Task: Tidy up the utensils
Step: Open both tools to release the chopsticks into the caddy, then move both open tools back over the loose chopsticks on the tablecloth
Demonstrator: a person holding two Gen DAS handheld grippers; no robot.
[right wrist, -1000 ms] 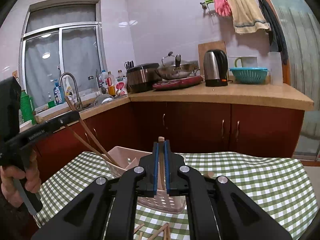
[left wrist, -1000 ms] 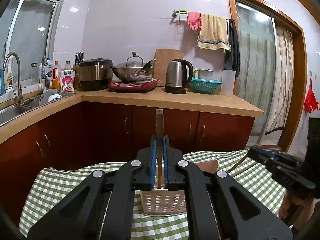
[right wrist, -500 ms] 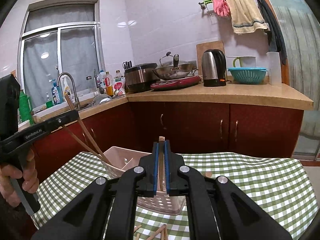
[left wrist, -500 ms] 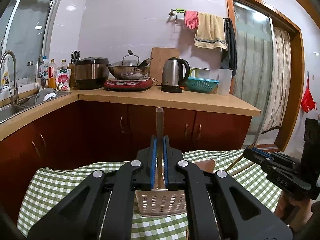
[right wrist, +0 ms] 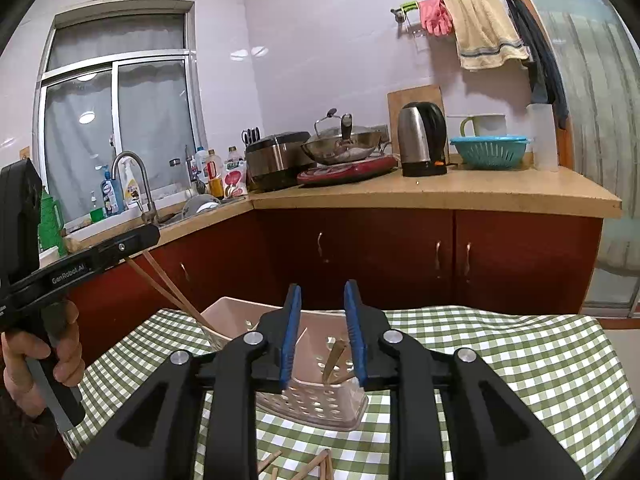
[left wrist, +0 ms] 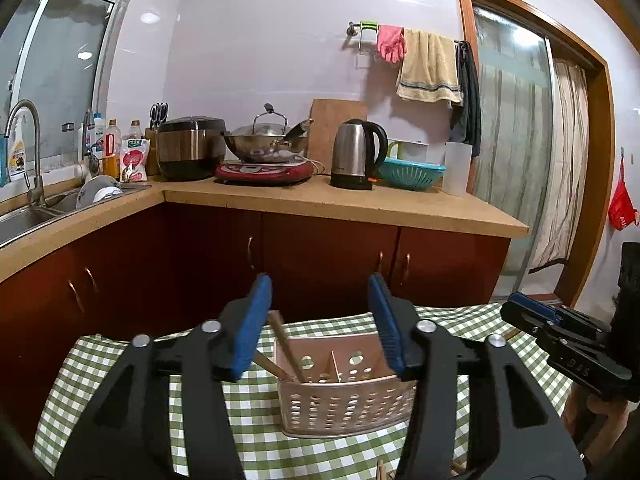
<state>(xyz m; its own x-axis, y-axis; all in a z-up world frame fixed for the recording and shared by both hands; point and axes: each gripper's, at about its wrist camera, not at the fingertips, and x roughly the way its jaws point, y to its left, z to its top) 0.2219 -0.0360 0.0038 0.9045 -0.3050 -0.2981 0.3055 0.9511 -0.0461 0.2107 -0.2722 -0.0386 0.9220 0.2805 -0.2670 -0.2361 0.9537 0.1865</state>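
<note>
A pink perforated utensil basket (left wrist: 344, 396) stands on the green checked tablecloth (left wrist: 256, 412); it also shows in the right wrist view (right wrist: 312, 400). My left gripper (left wrist: 320, 320) is open and empty just above it. Two wooden chopsticks (left wrist: 286, 346) lean in its left compartment. My right gripper (right wrist: 320, 332) is open above the basket, and one chopstick (right wrist: 334, 360) leans in the right compartment. The left gripper (right wrist: 120, 246) shows at the left of the right wrist view, above its leaning chopsticks (right wrist: 176, 300). The right gripper (left wrist: 560, 340) shows at the right of the left wrist view.
Loose wooden chopsticks (right wrist: 316, 466) lie on the cloth in front of the basket. Behind the table runs a counter over red cabinets (left wrist: 332, 268), with a kettle (left wrist: 356, 156), a wok (left wrist: 264, 146), a rice cooker (left wrist: 188, 152) and a sink (left wrist: 24, 216).
Both grippers have opened and let go of their chopsticks, which now rest in the basket. The left one's landed in the left compartment, the right one's in the right.
</note>
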